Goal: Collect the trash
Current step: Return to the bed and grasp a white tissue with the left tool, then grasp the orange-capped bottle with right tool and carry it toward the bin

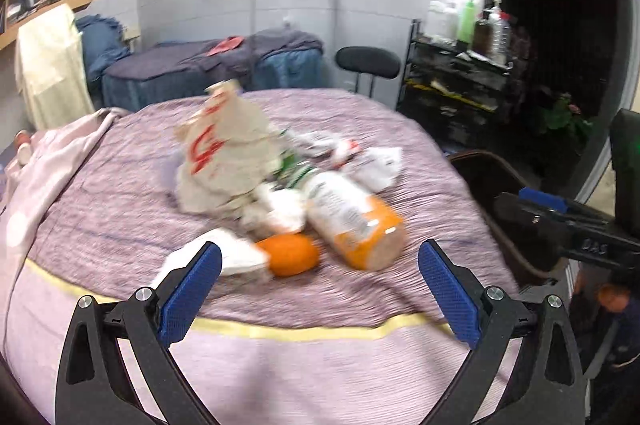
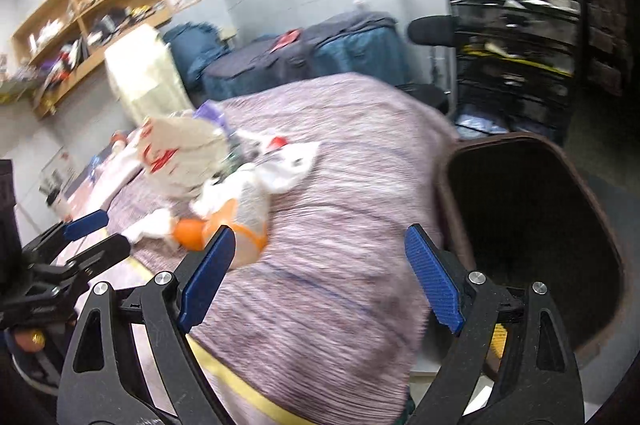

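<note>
Lying heaped: crumpled white trash (image 1: 240,165)

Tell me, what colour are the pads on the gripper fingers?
Blue, ribbed pads on black fingers; clearest in the left wrist view.

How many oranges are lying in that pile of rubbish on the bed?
1. The orange lies at the near edge of the pile, between a crumpled white wrapper and the orange-bottomed plastic bottle. The paper bag could hide others.
</note>
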